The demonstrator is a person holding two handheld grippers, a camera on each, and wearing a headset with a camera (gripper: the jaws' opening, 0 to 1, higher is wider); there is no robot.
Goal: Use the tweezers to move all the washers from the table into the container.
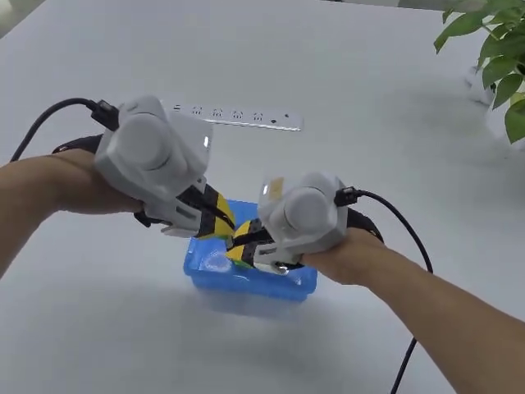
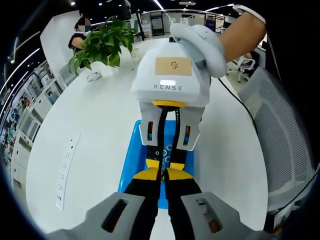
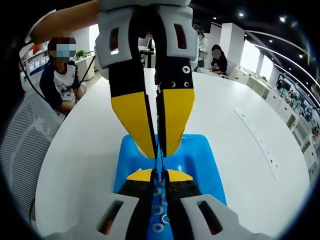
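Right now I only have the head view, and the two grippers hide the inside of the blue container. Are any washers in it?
Observer: Yes. The right gripper view shows several washers lying on the floor of the blue container.
Operator: How do the left gripper's jaws stand?
Observer: The left gripper has its yellow pads nearly together over the container. A thin dark line runs between them, too thin to name.
Operator: Is anyone near the bench?
Observer: A person sits at the edge of the table.
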